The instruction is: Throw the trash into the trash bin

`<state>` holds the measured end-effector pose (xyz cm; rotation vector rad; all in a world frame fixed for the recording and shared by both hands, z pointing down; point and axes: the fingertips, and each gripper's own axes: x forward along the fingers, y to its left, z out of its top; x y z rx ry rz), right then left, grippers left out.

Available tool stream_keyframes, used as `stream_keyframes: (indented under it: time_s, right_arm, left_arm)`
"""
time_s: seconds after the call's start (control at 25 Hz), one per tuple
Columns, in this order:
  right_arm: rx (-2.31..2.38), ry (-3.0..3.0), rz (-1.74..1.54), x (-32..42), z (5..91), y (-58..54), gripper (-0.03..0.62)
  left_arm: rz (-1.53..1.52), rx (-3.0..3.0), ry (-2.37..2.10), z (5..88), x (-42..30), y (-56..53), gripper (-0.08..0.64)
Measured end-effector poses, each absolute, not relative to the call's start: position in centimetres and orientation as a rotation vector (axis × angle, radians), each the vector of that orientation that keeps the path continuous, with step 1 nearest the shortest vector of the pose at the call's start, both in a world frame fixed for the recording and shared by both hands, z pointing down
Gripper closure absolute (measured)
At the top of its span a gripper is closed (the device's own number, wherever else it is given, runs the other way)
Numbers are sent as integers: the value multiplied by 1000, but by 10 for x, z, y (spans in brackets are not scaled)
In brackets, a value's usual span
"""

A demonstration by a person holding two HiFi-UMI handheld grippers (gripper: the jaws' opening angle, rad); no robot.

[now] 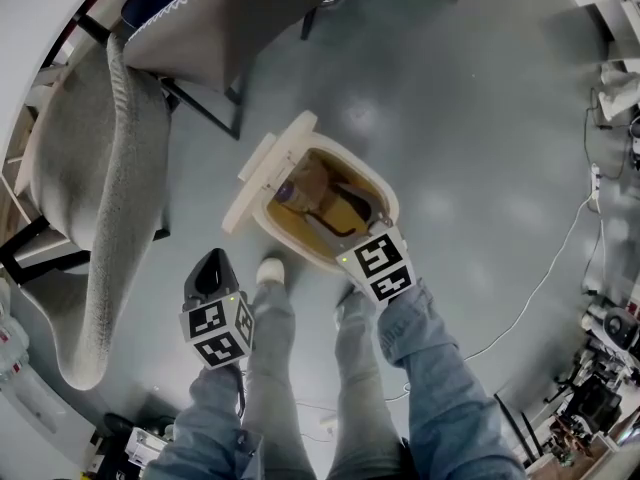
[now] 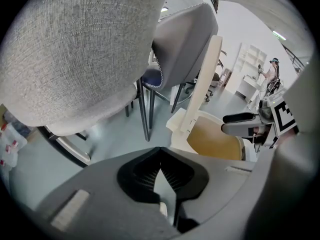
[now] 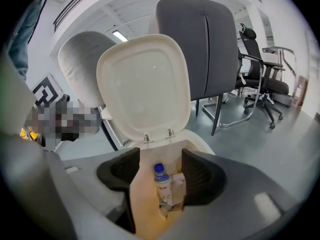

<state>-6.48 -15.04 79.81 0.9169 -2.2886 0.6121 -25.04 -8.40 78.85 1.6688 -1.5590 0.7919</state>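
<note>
The cream trash bin (image 1: 305,251) stands on the grey floor with its lid (image 1: 262,168) tipped up and a yellowish liner inside. In the right gripper view a clear bottle with a blue cap (image 3: 160,183) lies inside the bin among crumpled scraps. My right gripper (image 1: 337,215) hovers over the bin's mouth, its jaws open and empty (image 3: 160,160), with the bottle showing below the gap. My left gripper (image 1: 211,264) hangs left of the bin above the floor. Its jaws (image 2: 160,156) meet at the tips and hold nothing. It sees the bin (image 2: 215,140) and the right gripper (image 2: 235,123).
A grey upholstered chair (image 1: 110,168) stands at the left and another (image 1: 200,18) behind the bin. The person's jeans legs and a white shoe (image 1: 270,269) are just in front of the bin. A white cable (image 1: 545,273) trails across the floor at right. Office chairs (image 3: 260,79) stand beyond.
</note>
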Motion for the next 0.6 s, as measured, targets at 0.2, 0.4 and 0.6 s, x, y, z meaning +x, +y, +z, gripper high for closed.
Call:
stream_keyframes:
  time_s: [0.2, 0.4, 0.6]
  right_arm:
    - [934, -2291, 605, -55, 776, -142, 327]
    - [994, -2274, 608, -36, 736, -126, 374]
    - [1128, -2246, 573, -9, 670, -114, 516]
  left_arm:
    - [767, 1673, -1580, 777, -243, -82, 551]
    - [720, 1642, -1637, 743, -244, -76, 551]
    - [650, 1673, -1656, 678, -227, -78, 549]
